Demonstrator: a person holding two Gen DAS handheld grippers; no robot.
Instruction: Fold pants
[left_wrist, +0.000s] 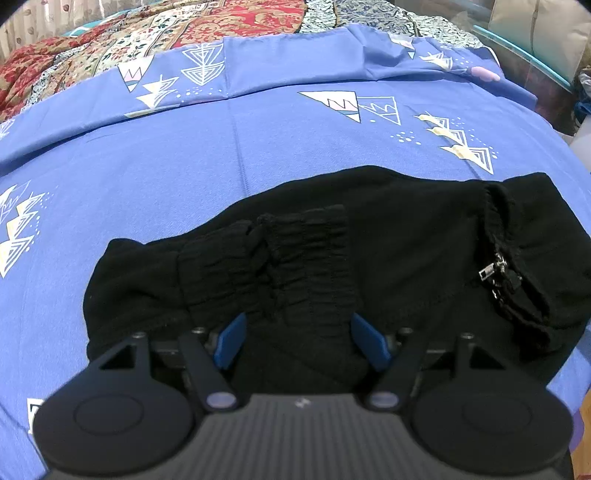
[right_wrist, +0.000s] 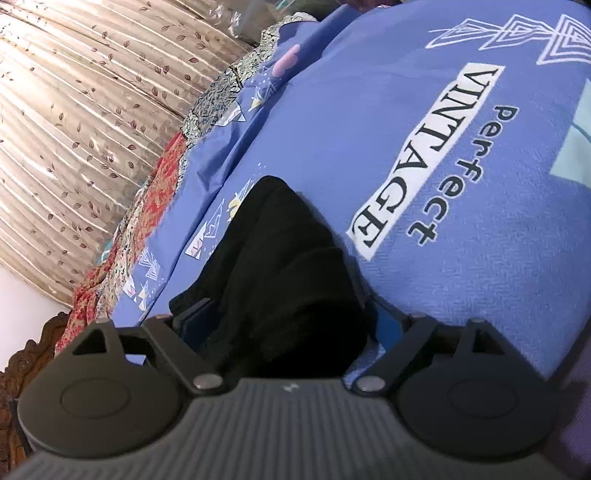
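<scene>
**Pants on printed sheet, both grippers at the fabric**

Writing: the right wrist view shows the words "Perfect VINTAGE" printed on the blue sheet. "VINTAGE" stands in dark capitals on a white bar; "Perfect" runs beside it in dark letters. No other legible text appears in either view.

Containers: none can be identified.

Pants: black, lying bunched on the sheet in the left wrist view. The gathered waistband lies toward the left gripper. A metal zip pull shows at the right part of the fabric.

Left gripper: its blue pads stand apart on either side of a fold of waistband fabric. Whether they press on the fabric cannot be told.

Right gripper: jaws spread wide, with black fabric lying between them. The pads appear clear of it, so the grip reads as released.

Surroundings: a red patterned quilt lies beyond the sheet. A beige leaf-print curtain hangs behind.
</scene>
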